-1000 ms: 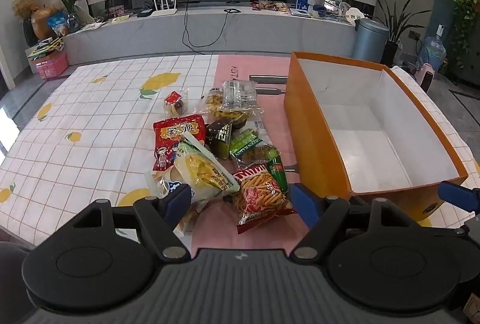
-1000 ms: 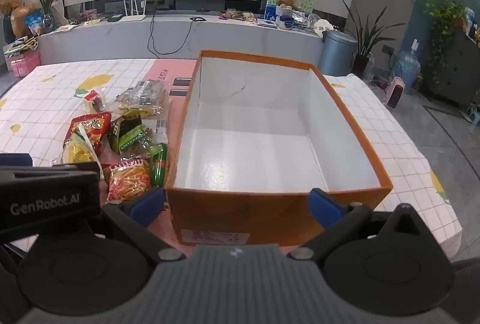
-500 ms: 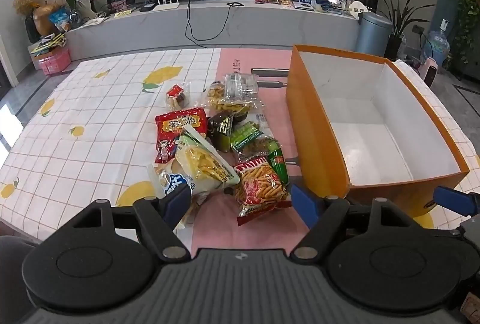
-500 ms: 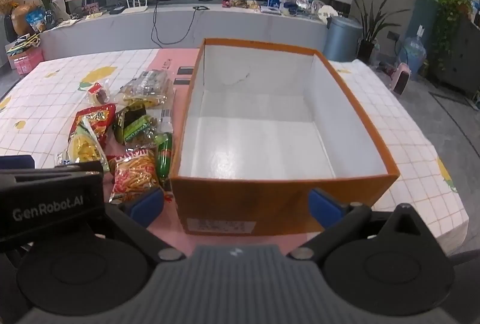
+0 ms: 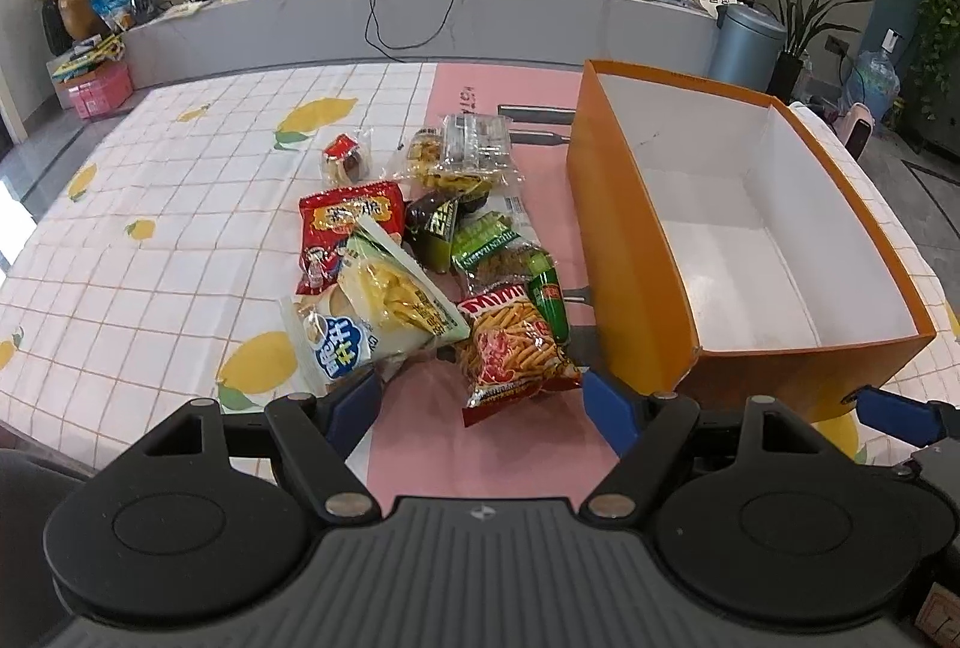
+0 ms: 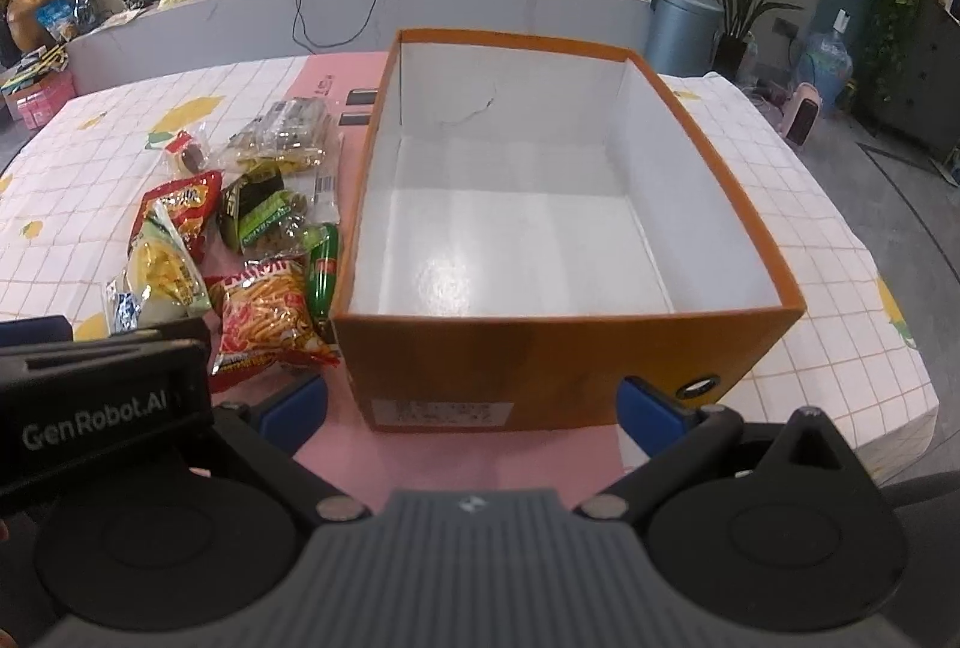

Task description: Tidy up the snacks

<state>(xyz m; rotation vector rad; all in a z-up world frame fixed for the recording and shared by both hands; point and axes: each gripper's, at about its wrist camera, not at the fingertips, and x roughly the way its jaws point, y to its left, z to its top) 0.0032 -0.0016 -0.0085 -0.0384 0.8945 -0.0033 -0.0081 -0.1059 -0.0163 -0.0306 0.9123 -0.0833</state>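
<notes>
Left wrist view: the left gripper [image 5: 480, 399] hangs with its jaws wide apart and nothing between them, low in the frame, just short of the snack pile [image 5: 432, 264] at centre. To its right stands the empty orange box [image 5: 636, 252], touching or nearly touching the pile's right edge. The step in hand looks like the first pick, and the nearest candidate is the red bag of stick snacks [image 5: 516, 354] at lower centre. It lies flat, its long axis running from the lower middle of the frame up toward the box's far end, printed top pointing away from the camera. A good grasp would close across its short width near one crimped edge, since the puffed middle may slip or crush. Right wrist view: the right gripper [image 6: 474, 411] also stands wide apart and empty, low in the frame before the box's near wall [image 6: 540, 354], the snacks at left.
</notes>
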